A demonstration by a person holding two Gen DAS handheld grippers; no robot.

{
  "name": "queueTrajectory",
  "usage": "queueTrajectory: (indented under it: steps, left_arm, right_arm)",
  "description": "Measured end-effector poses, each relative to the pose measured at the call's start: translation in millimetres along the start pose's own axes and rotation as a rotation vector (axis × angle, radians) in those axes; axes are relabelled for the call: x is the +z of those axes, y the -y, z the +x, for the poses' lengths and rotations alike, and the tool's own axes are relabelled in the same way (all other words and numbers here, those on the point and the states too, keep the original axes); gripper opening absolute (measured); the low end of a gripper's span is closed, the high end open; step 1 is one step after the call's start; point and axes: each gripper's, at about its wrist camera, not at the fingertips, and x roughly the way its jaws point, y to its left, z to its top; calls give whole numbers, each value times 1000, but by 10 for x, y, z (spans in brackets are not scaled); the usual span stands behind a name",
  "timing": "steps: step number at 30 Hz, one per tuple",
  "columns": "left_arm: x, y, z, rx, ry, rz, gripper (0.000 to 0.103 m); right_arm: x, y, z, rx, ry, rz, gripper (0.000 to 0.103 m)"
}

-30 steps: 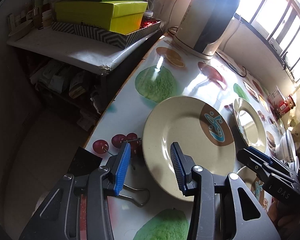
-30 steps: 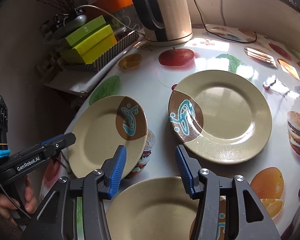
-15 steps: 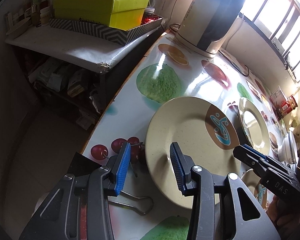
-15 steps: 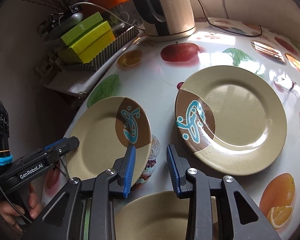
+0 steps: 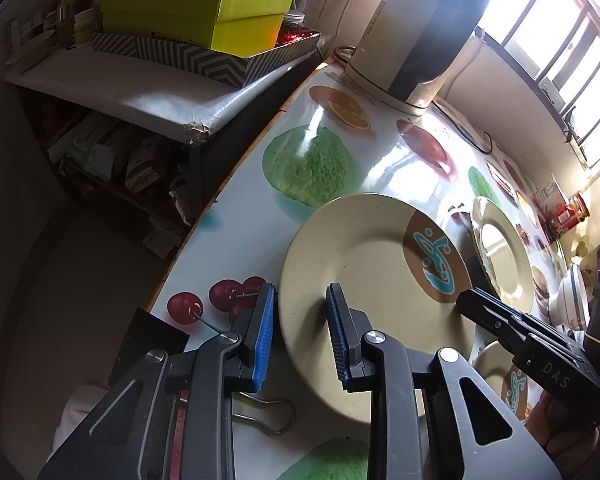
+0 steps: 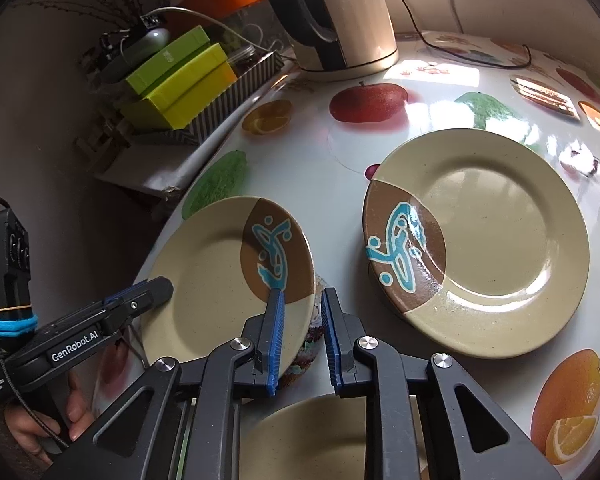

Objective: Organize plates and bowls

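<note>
- Left gripper (image 5: 300, 334) jaws, just closing, straddle the near plate (image 5: 364, 280) rim, not visibly clamped
- Right gripper (image 6: 303, 336) jaws likewise closing; uneven two-sided lift could tip it

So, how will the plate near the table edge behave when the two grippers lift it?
The plate looks glazed and stiff, so it probably keeps its shape but may slip between the fingers. It is likely ceramic and would break if dropped.
</note>
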Motion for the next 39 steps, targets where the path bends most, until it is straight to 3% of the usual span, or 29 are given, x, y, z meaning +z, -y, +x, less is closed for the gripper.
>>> queueTrajectory:
  steps: [18,39]
  left_arm:
    - [-9,52,-84,10,10,7,25]
    - [-247,470,-466,-47,40,77,25]
  right_arm:
    - [-7,3,-51,14,14,9,15]
    - [-181,125,-701,13,103,45,15]
